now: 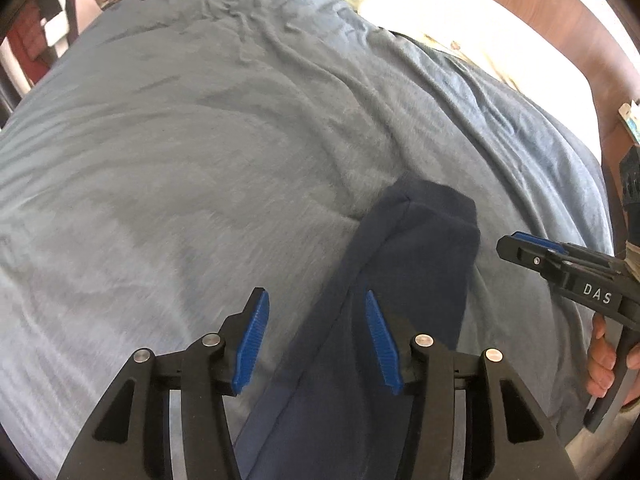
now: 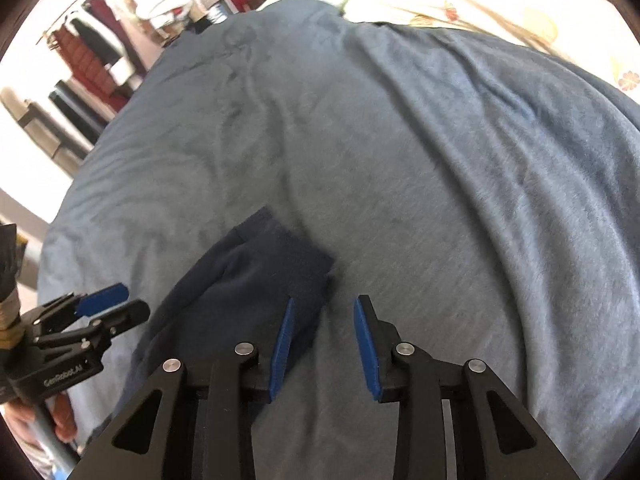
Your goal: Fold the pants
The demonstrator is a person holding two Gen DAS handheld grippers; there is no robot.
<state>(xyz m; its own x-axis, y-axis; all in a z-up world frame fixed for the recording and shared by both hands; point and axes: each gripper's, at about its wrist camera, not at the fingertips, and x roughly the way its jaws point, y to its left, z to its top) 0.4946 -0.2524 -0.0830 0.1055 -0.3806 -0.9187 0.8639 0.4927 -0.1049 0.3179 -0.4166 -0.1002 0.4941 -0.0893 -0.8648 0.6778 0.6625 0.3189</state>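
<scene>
Dark navy pants (image 1: 400, 280) lie on a grey-blue blanket (image 1: 200, 160), running from the near edge away to a squared end. My left gripper (image 1: 316, 300) is open above the pants, a blue pad on each side of the cloth. In the right wrist view the pants (image 2: 248, 280) lie left of centre. My right gripper (image 2: 324, 304) is open and empty over the pants' right edge, its left pad over the cloth and its right pad over the blanket. Each gripper shows in the other's view: the right one (image 1: 516, 246), the left one (image 2: 124, 300).
A cream floral pillow (image 1: 460, 20) lies at the far right of the bed, against a wooden headboard (image 1: 560, 12). Hanging clothes and shelves (image 2: 92, 52) stand beyond the bed's far left. The blanket (image 2: 440, 160) is rumpled with long creases.
</scene>
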